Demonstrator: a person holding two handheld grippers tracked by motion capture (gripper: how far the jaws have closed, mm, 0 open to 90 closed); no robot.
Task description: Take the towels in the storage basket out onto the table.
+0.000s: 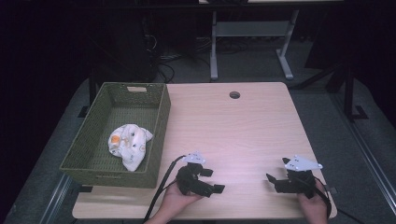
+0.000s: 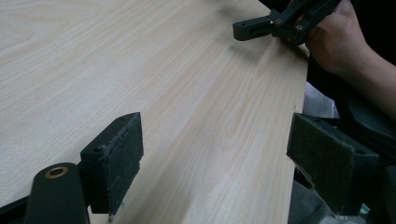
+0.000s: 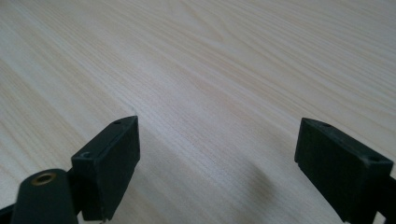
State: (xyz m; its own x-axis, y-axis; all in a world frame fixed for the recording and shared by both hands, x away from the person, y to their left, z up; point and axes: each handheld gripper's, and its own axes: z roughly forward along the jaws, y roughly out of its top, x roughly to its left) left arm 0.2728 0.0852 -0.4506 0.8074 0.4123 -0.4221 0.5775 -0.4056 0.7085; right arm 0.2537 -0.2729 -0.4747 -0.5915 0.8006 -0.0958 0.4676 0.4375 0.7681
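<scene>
Grippers rest near the front edge of the pale wooden table (image 1: 243, 126): my left gripper (image 1: 211, 180) and right gripper (image 1: 276, 183) both have jaws spread apart, holding nothing. The white printed crumpled cloth (image 1: 129, 145) lies inside the green woven basket (image 1: 159, 135) at the table's left edge. I'd swing the left one over the basket wall (keeping it wide) before descending. The left gripper view catches the other gripper's tip; the high view alone shows the cloth.
</scene>
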